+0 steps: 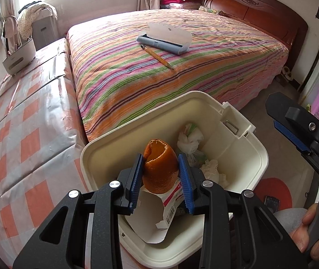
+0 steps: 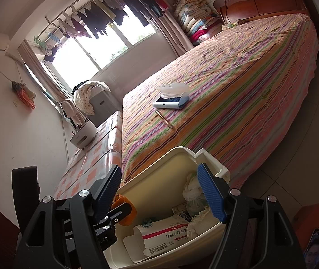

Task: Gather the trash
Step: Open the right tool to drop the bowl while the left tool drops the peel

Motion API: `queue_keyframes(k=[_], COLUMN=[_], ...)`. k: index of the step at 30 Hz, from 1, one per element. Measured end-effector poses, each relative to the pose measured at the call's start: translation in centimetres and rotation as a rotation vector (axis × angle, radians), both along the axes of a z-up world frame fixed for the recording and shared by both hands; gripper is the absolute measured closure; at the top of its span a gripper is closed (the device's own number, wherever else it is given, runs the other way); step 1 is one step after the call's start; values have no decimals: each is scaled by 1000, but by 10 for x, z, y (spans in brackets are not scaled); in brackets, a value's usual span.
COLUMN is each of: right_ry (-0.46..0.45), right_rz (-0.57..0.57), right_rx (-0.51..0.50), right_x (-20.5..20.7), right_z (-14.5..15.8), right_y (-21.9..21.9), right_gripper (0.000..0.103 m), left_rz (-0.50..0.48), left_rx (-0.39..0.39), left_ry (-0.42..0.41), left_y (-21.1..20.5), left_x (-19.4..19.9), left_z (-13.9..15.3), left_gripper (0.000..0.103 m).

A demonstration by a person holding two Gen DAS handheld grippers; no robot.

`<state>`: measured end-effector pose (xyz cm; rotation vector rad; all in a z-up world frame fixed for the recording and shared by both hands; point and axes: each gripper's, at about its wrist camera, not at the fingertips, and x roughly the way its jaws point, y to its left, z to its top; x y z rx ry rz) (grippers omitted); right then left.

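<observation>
A: Left gripper (image 1: pixel 159 174) clamped on the hollow orange peel shell (image 1: pixel 159 168), both blue pads touching its sides. Peel's long axis runs up, torn opening on top.

B: Where is it relative to the bin?

A: Directly above the open cream plastic trash bin (image 1: pixel 244 157), inside the rim line. Its base sits just over or on the torn white-and-pink cardboard medicine box (image 1: pixel 170 204) in the bin; can't tell which. So I'd guess the next move is just a release, straight drop.

B: Right side?

A: Right gripper (image 2: pixel 159 190) spread wide, holding nothing. It hangs near the bin's right rim; from its own camera the bin mouth lies between the fingers. The left is the one on the job.

B: Bin contents?

A: Crumpled white plastic bag (image 1: pixel 189 140) and white lace-edged cloth scrap (image 1: pixel 211 168) towards the far side, box in front.

B: Anything left out?

A: Yellow pencil (image 1: pixel 157 56) and open grey-white pencil case (image 1: pixel 166 38) lie on the striped bedspread (image 1: pixel 226 67), well apart from both grippers. Likely not trash, judgement call.
</observation>
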<state>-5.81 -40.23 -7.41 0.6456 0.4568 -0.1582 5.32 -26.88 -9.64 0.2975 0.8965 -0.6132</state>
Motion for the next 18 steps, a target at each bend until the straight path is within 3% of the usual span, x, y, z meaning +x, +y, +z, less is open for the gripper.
queue_keyframes(k=[18], right_ry=[-4], right_rz=[-6], right_rx=[0], right_x=[-2], right_z=[1], right_y=[0], right_gripper=[34], left_rz=[-40], left_rx=[32], left_ry=[-8], left_y=[-11], left_x=[-9], left_z=[-6], left_gripper=[67])
